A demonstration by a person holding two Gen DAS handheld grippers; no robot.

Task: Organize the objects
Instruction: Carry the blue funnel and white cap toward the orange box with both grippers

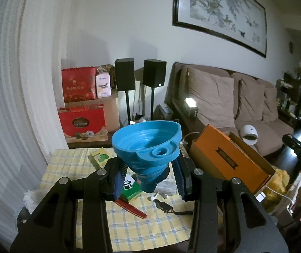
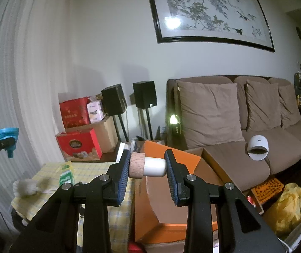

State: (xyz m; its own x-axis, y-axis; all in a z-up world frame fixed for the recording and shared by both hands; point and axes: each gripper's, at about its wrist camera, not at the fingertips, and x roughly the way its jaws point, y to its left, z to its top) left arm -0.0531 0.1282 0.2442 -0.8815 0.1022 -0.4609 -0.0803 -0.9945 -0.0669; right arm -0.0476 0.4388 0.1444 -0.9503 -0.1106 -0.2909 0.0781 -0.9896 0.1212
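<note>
Blue funnel (image 1: 148,147) clamped in left gripper (image 1: 150,181); orange box (image 1: 228,158) just beside.

one blue collapsible silicone funnel (image 1: 148,149), one white stopper with a wooden cap (image 2: 148,166), one open orange cardboard box (image 1: 230,158). two black speakers on stands (image 1: 125,73), two red gift boxes (image 1: 83,124). three brown sofa cushions (image 2: 209,113), one framed ink painting (image 2: 209,12).

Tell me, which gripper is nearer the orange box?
Right. The right gripper, holding a wooden-capped white piece, hovers over the orange box; the left gripper hangs beside it.
</note>
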